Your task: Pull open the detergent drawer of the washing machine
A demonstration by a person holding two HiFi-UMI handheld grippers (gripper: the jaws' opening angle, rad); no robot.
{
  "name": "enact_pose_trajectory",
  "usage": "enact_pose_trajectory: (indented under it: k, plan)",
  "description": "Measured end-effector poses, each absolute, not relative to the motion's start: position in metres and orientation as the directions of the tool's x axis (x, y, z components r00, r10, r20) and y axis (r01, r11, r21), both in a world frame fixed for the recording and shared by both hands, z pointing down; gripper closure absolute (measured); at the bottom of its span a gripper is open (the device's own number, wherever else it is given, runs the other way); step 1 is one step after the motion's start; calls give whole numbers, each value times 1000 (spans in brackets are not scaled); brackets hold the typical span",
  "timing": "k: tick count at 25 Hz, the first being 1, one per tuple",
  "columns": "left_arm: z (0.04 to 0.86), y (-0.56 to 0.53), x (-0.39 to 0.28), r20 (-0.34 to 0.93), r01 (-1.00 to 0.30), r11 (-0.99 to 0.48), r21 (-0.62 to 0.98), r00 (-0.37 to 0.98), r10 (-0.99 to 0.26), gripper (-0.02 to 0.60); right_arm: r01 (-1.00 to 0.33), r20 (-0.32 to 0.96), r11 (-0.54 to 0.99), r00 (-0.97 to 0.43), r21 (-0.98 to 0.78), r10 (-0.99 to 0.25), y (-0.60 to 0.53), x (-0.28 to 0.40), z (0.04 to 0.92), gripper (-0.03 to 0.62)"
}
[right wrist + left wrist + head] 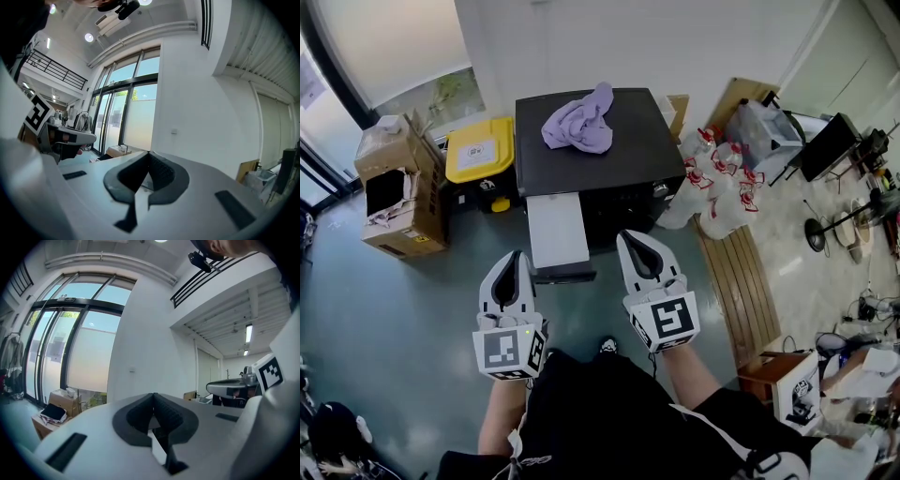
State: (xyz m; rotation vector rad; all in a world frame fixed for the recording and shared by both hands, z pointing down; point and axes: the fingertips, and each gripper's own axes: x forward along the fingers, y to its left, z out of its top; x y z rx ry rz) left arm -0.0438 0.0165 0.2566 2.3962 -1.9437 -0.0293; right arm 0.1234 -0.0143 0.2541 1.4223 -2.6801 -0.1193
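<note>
Head view: we face the washing machine (619, 141). Its white detergent drawer (557, 230) juts from the front's left end, between the left gripper (516, 255) and the right gripper (628, 236).

Left gripper view: our left gripper (153, 394) has its jaws together, empty.

Right gripper view: the right gripper (149, 153) is likewise closed on nothing.

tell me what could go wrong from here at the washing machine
The white tray juts from the front of the washing machine, close to the left hand-held gripper; a careless reach could knock it.
Both it and the right hand-held gripper are shut and empty, so pushing in now would likely jab, not grip.
The purple cloth lies loose on top; a hard tug may shake it off.
</note>
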Motion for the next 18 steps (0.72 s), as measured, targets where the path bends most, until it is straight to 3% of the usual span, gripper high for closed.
enact_pose_trajectory:
  k: [18]
  plan:
    - [260, 19, -32, 26, -968, -233, 97, 237, -971, 560, -814, 78, 565, -560, 134, -825, -9, 126, 255, 586]
